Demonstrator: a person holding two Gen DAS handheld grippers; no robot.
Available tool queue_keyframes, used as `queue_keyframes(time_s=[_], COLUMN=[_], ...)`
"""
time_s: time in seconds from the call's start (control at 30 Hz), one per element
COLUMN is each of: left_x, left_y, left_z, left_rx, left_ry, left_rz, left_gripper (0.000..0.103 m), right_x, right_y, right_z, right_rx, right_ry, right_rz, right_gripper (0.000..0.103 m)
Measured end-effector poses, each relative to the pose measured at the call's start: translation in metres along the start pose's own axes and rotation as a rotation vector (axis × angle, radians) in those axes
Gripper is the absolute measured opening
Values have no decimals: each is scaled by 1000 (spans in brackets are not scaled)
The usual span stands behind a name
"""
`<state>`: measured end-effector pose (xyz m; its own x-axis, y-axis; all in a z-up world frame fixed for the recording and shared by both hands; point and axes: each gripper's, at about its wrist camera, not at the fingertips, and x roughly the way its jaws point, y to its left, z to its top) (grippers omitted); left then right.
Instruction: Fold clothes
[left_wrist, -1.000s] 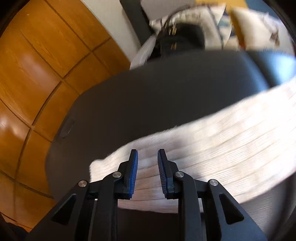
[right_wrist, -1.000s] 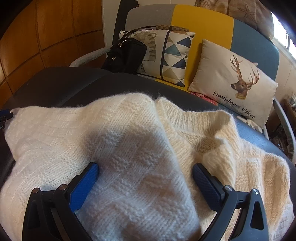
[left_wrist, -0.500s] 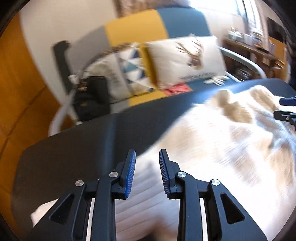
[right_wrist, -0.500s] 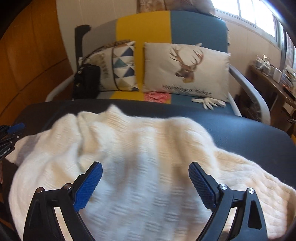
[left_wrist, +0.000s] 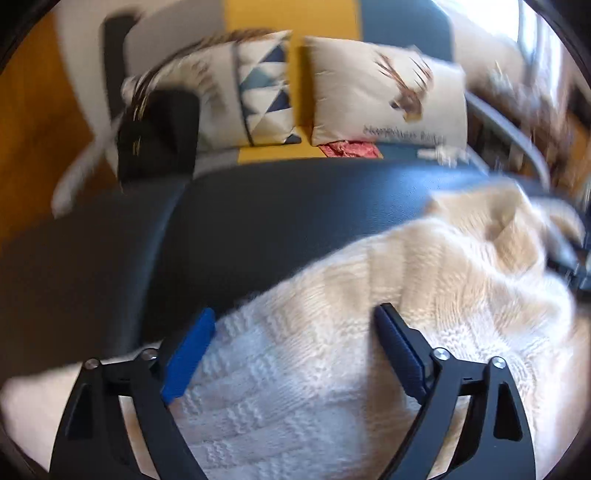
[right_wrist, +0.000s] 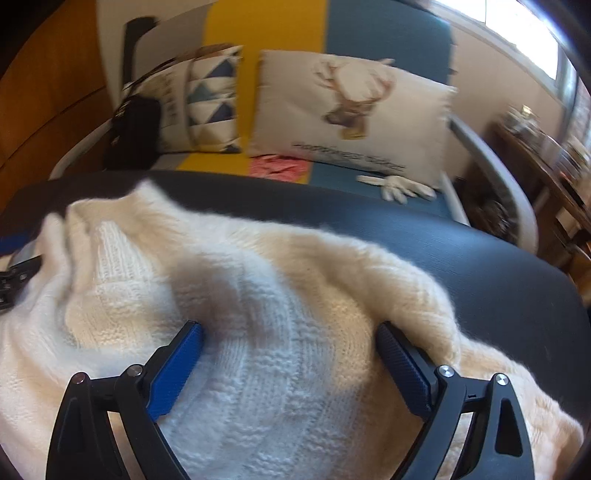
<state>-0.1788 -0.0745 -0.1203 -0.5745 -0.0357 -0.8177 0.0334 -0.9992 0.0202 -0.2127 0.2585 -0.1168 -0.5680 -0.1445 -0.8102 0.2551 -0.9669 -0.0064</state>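
A cream knitted sweater (left_wrist: 369, 332) lies rumpled on a black round table (left_wrist: 277, 214). My left gripper (left_wrist: 295, 350) stands open over the sweater's left part, fingers wide apart with knit between them but not pinched. In the right wrist view the same sweater (right_wrist: 258, 295) bulges up between the blue pads of my right gripper (right_wrist: 288, 362), which is open too. The left gripper's tip (right_wrist: 14, 243) shows at the left edge of the right wrist view, and the right gripper's tip (left_wrist: 569, 258) at the right edge of the left wrist view.
Behind the table (right_wrist: 480, 258) stands a grey, yellow and blue sofa (right_wrist: 266, 37) with a triangle-pattern cushion (right_wrist: 207, 99), a deer cushion (right_wrist: 351, 110), a black bag (right_wrist: 133, 125), a pink cloth (right_wrist: 277, 166) and a white glove (right_wrist: 399, 184). Wood panelling (left_wrist: 29, 129) at left.
My left gripper has opened from nearly closed to wide and swung right over the sweater. The right gripper has stayed open and moved closer to the knit, which bunched up.
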Motion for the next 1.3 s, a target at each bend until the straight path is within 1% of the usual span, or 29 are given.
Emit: queue_keyframes(time_s=[0.1, 0.23, 0.27, 0.3, 0.37, 0.4, 0.47, 0.5, 0.6, 0.7, 0.73, 0.8, 0.9, 0.97, 1.17, 1.23, 1.3], left_x=[-2, -5, -5, -7, -9, -10, -10, -10, -10, -10, -10, -10, -14, -17, -24, -26, -25], left_y=[-6, -15, -17, -19, -20, -20, -20, -19, -19, -19, -19, -18, -16, -15, 0, 2, 3], left_z=[-4, -7, -7, -8, -10, -11, -11, -11, -12, -12, -12, -12, -15, -19, -29, -31, -31], left_rx=[16, 35, 38, 39, 34, 27, 21, 20, 17, 17, 16, 14, 12, 12, -42, -32, -36], left_ry=[-19, -39, -43, -48, -52, -52, -50, -50, -52, -55, -55, -51, -47, -46, -35, -39, -40], left_rz=[11, 30, 37, 41, 40, 37, 32, 30, 27, 29, 29, 26, 31, 41, 76, 71, 63], left_gripper=[95, 96, 96, 96, 96, 96, 96, 96, 96, 96, 96, 96, 96, 96, 96, 96, 96], right_x=[-9, -17, -20, -27, -43, -46, -47, -43, -21, 2, 8, 16, 28, 36, 47, 50, 48], right_y=[-24, -23, -20, -14, -1, 10, 37, 48, 75, 103, 109, 114, 108, 103, 96, 93, 93], right_z=[-12, -13, -10, -6, 2, 7, 19, 23, 30, 36, 37, 37, 45, 50, 56, 57, 58], right_rx=[85, 67, 57, 50, 39, 19, -46, -70, -122, -173, -182, -187, -120, -74, -24, -18, -24], right_ry=[-23, -6, -1, -23, -101, -116, -108, -91, -8, 75, 86, 82, 66, 53, -1, -12, -6], right_rz=[-46, -49, -36, -9, 63, 96, 157, 174, 188, 202, 188, 130, 78, 50, 3, 4, 38], right_gripper=[96, 95, 89, 84, 84, 84, 84, 84, 81, 81, 81, 88, 100, 102, 102, 102, 103])
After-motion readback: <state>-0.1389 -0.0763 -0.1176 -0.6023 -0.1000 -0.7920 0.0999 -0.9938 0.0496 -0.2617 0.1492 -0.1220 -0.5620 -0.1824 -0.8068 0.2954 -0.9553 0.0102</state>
